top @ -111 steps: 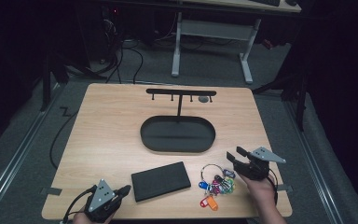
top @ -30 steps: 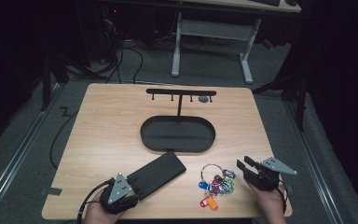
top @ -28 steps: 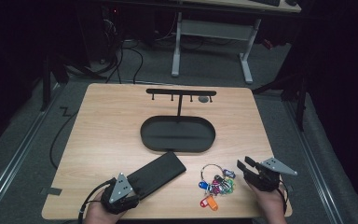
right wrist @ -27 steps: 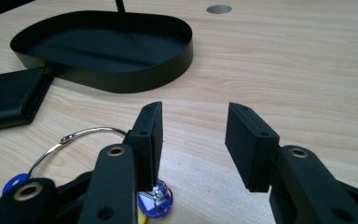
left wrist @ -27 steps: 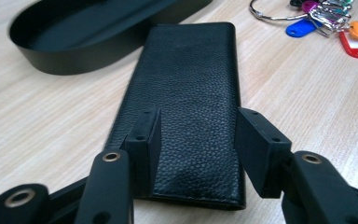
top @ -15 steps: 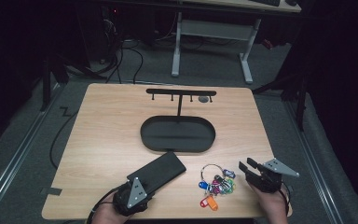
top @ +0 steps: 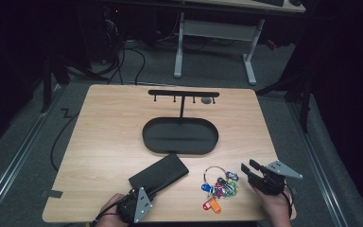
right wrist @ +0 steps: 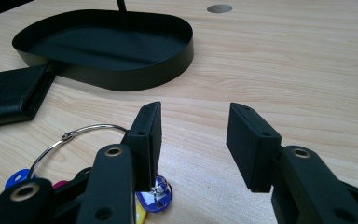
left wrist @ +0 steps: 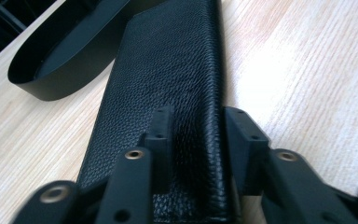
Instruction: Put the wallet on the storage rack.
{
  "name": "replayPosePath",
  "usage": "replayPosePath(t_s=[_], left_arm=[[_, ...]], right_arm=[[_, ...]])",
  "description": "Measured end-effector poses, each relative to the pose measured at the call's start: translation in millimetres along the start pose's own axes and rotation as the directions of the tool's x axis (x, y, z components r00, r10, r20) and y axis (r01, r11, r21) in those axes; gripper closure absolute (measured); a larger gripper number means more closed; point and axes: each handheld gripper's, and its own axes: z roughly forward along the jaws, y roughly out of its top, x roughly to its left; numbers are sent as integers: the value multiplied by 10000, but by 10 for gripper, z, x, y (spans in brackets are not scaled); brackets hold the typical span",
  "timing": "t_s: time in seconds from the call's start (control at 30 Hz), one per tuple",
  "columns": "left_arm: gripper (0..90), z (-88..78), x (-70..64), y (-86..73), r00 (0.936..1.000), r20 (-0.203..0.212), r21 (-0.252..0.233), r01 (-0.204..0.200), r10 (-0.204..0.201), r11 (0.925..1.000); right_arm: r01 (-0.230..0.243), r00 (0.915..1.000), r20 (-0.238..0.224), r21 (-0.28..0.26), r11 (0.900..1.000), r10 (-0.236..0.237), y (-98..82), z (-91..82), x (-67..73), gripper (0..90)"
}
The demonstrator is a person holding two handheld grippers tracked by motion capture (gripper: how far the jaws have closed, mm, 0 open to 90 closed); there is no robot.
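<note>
A black leather wallet (top: 158,173) lies slanted on the wooden table in front of the tray. My left gripper (top: 146,193) is at the wallet's near end by the front edge. In the left gripper view the wallet (left wrist: 168,70) runs away from the left gripper (left wrist: 198,121). One finger (left wrist: 161,135) lies on the leather and the other presses its right edge. The jaws have just been closing, with the wallet's edge between them. My right gripper (top: 248,165) (right wrist: 193,126) stands open just right of a ring of coloured keys (top: 219,187) (right wrist: 74,135), nothing between its fingers.
A black oval tray (top: 179,150) (right wrist: 121,77) sits mid-table, with a black T-shaped hook rack (top: 183,93) rising from its far side. A round hole (top: 207,100) (right wrist: 219,8) marks the tabletop behind it. Beyond the table are a desk frame and cables on the floor.
My left gripper has moved right along the front edge and closed on the wallet's near end. The wallet has turned from nearly level to slanted. The right gripper has barely shifted.
</note>
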Motion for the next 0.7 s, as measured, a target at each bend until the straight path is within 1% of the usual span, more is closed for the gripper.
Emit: replayPosePath(t_s=[0.13,0.17,0.2,0.23,0.27,0.3,0.4,0.5,0.53,0.63,0.7], left_arm=[[741,-16,11,13,10000,30,-35,9,-9,10000],[741,-27,23,13,9999,76,-115,102,-101,9999],[766,-51,52,9,9998,127,-317,167,-163,9994],[772,-70,80,12,9991,187,-441,376,-368,9983],[782,-70,80,12,9991,187,-441,376,-368,9983],[791,-124,136,28,9967,223,-703,790,-776,9944],[800,-178,203,27,9917,347,-974,1269,-1240,9871],[804,-207,239,20,9872,473,-1089,1567,-1524,9816],[804,-207,239,20,9872,473,-1089,1567,-1524,9816],[804,-231,245,28,9851,547,-1222,1684,-1628,9781],[804,-241,250,29,9841,609,-1292,1734,-1667,9763]], right_arm=[[-24,10000,-11,2,10000,24,-3,-6,-8,557],[-24,10000,-3,-5,10000,24,-4,-6,-13,557],[-58,10000,-14,-10,10000,58,-4,-5,-25,557],[-71,10000,-23,-16,10000,71,-3,-4,-29,557],[-70,10000,-20,-13,10000,70,-3,-5,-31,557],[-71,10000,-17,-8,10000,71,-4,-6,-32,557],[-71,10000,0,15,10000,71,-7,-3,-36,557],[-79,10000,-4,34,10000,79,-8,5,-36,557],[-79,10000,-4,34,10000,79,-8,5,-36,557],[-25,10000,-23,0,10000,25,-6,-1,-31,557],[-71,10000,-9,15,10000,71,-7,-2,-32,557]])
